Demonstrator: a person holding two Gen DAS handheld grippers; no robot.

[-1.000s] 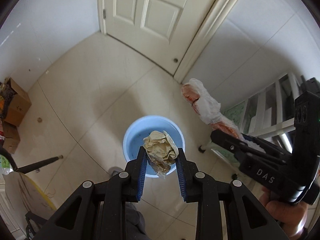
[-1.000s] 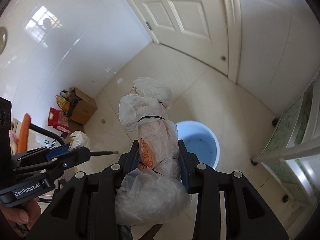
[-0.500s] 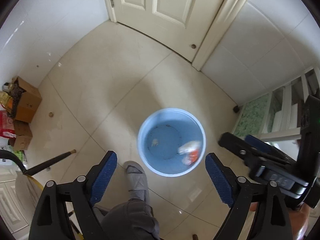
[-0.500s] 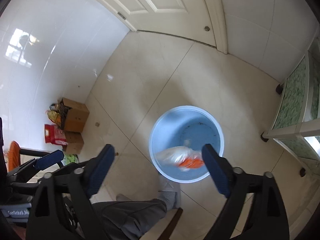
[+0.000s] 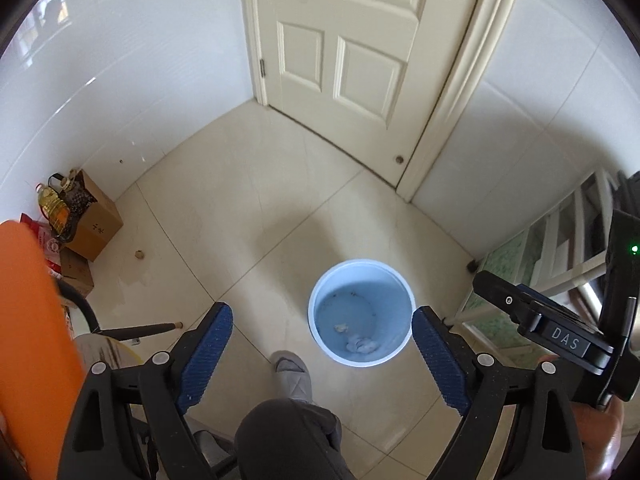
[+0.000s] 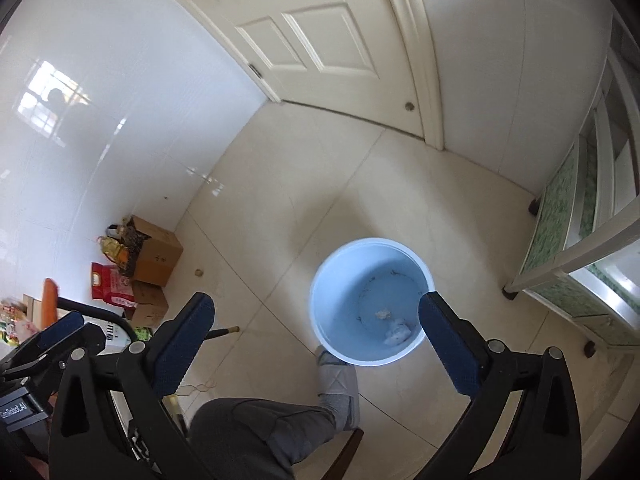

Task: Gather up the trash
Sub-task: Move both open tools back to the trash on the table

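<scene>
A light blue bucket [image 5: 361, 312] stands on the tiled floor and also shows in the right wrist view [image 6: 370, 306]. Crumpled trash [image 5: 362, 345] lies on its bottom, with a small scrap [image 5: 340, 327] beside it; the right wrist view shows the trash [image 6: 398, 332] too. My left gripper [image 5: 322, 354] is wide open and empty, held high above the floor near the bucket. My right gripper [image 6: 316, 344] is wide open and empty above the bucket's left side. The right gripper's body [image 5: 560, 336] shows at the right of the left wrist view.
A closed cream door [image 5: 352, 60] is ahead. Cardboard boxes [image 5: 94, 226] and an oil bottle [image 5: 52, 204] stand by the left wall. A shelf unit [image 6: 580, 248] stands right. The person's knee [image 5: 288, 436] and slipper [image 5: 294, 376] are below. An orange chair [image 5: 32, 320] is left.
Both grippers opened and dropped the crumpled paper and the plastic bag into the bucket. Both then rose and tilted up, so the bucket looks smaller and the door shows more.
</scene>
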